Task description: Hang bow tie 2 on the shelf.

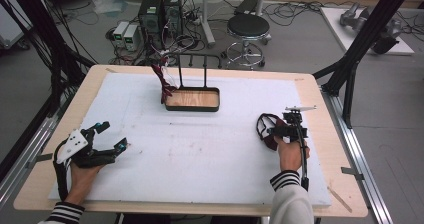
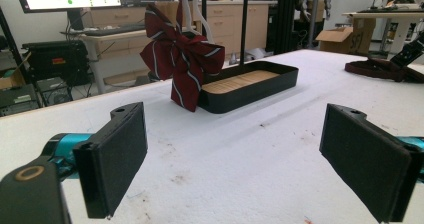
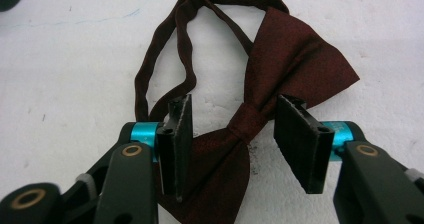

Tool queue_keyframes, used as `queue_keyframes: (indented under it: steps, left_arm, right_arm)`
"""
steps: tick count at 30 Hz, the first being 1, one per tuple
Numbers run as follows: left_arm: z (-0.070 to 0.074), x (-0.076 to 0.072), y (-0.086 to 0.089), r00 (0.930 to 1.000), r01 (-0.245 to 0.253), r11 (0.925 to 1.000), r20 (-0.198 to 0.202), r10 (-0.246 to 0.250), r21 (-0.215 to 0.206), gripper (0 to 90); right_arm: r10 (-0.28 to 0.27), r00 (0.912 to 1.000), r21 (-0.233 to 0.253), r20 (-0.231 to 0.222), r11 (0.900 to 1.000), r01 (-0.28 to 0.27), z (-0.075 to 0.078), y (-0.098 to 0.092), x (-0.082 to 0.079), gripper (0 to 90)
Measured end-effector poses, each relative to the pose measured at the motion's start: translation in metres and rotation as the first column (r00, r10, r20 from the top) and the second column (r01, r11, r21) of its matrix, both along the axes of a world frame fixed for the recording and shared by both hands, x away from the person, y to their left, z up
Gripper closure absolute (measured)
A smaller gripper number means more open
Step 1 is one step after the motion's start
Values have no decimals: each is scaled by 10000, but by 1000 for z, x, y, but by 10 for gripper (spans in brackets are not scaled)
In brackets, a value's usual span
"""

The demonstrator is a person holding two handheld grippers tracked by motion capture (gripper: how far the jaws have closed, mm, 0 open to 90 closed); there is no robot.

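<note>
A dark red bow tie (image 3: 280, 79) with a looped neck strap lies flat on the white mat. My right gripper (image 3: 235, 134) is open, its jaws standing on either side of the tie's centre knot without closing on it. In the high view that bow tie (image 1: 265, 129) lies at the right with the right gripper (image 1: 289, 126) over it. A striped red bow (image 2: 180, 59) hangs from a stand at the left end of a black tray (image 2: 280, 79). My left gripper (image 2: 235, 164) is open near the front left of the mat (image 1: 107, 139), holding nothing.
The black tray with a wooden floor (image 1: 192, 100) sits at the back centre of the mat, with two upright rods (image 1: 205, 71) rising behind it. Beyond the table stand a stool (image 1: 247, 31) and computer boxes (image 1: 160, 11).
</note>
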State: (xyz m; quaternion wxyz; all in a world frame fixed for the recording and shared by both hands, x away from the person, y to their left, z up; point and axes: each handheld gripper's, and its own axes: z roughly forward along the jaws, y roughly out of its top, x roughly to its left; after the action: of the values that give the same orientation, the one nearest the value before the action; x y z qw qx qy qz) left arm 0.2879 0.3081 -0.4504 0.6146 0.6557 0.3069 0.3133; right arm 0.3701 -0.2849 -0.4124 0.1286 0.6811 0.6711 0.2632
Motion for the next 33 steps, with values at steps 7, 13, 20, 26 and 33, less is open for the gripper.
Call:
queue_keyframes:
  steps: [7,13,20,26,33]
  left_arm:
    - [0,0,0,10000,-10,10000,4,10,32,123]
    - [0,0,0,10000,-18,10000,2,18,15,123]
    - [0,0,0,10000,-13,10000,2,13,33,123]
    - [-1,0,0,10000,1,10000,0,-1,19,123]
    - [-1,0,0,10000,46,10000,54,-45,-28,123]
  right_arm:
    - [-108,9999,-72,-87,9999,107,-1,1,1,518]
    - [-259,9995,-49,-181,9997,258,-2,0,2,549]
    - [-551,9981,186,-291,9983,556,-3,0,4,475]
    - [-551,9977,-5,-396,9985,551,-5,2,6,437]
    - [-652,9969,-221,-442,9977,642,-6,3,7,449]
